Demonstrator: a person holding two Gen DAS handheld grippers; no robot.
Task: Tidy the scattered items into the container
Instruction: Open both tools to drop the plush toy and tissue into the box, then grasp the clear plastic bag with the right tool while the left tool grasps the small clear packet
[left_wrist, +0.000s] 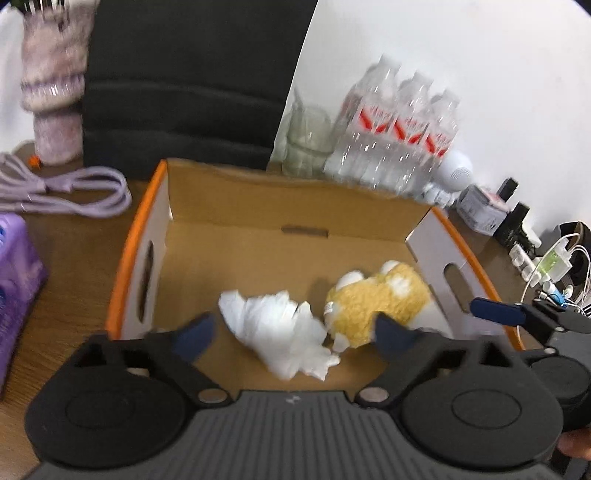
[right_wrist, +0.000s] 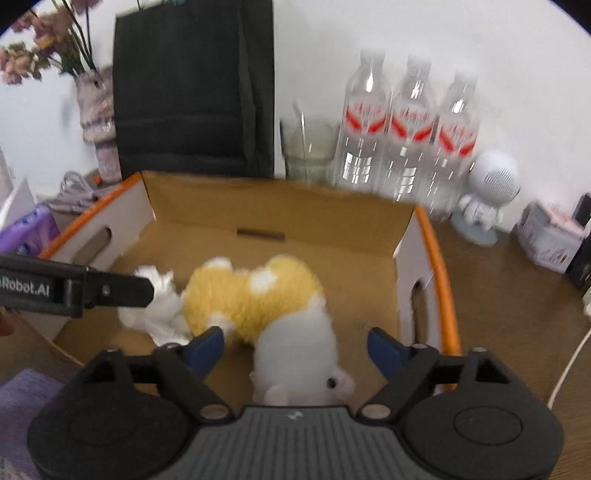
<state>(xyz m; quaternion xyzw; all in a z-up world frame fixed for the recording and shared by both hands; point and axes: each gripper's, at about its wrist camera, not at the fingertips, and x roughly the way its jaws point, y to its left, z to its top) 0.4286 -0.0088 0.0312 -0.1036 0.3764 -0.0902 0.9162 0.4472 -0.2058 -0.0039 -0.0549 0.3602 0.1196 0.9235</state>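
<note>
An open cardboard box with an orange rim (left_wrist: 133, 243) (right_wrist: 439, 266) stands on the wooden table. Inside lie a crumpled white tissue (left_wrist: 284, 332) (right_wrist: 159, 306) and, to its right, a yellow and white plush dog (left_wrist: 373, 299) (right_wrist: 258, 295). My left gripper (left_wrist: 295, 332) hangs open over the box's near edge, above the tissue, with its pads off it. My right gripper (right_wrist: 295, 343) is open over the plush dog, whose white head lies between the fingers without touching the pads. Each wrist view shows one finger of the other gripper at its edge.
Behind the box stand three water bottles (right_wrist: 406, 129), a glass (right_wrist: 310, 147), a black bag (right_wrist: 192, 92) and a vase of flowers (right_wrist: 96, 110). A purple cable (left_wrist: 74, 188) and a purple pack (left_wrist: 18, 280) lie left. A white figurine (right_wrist: 487, 192) and chargers (left_wrist: 550, 266) sit right.
</note>
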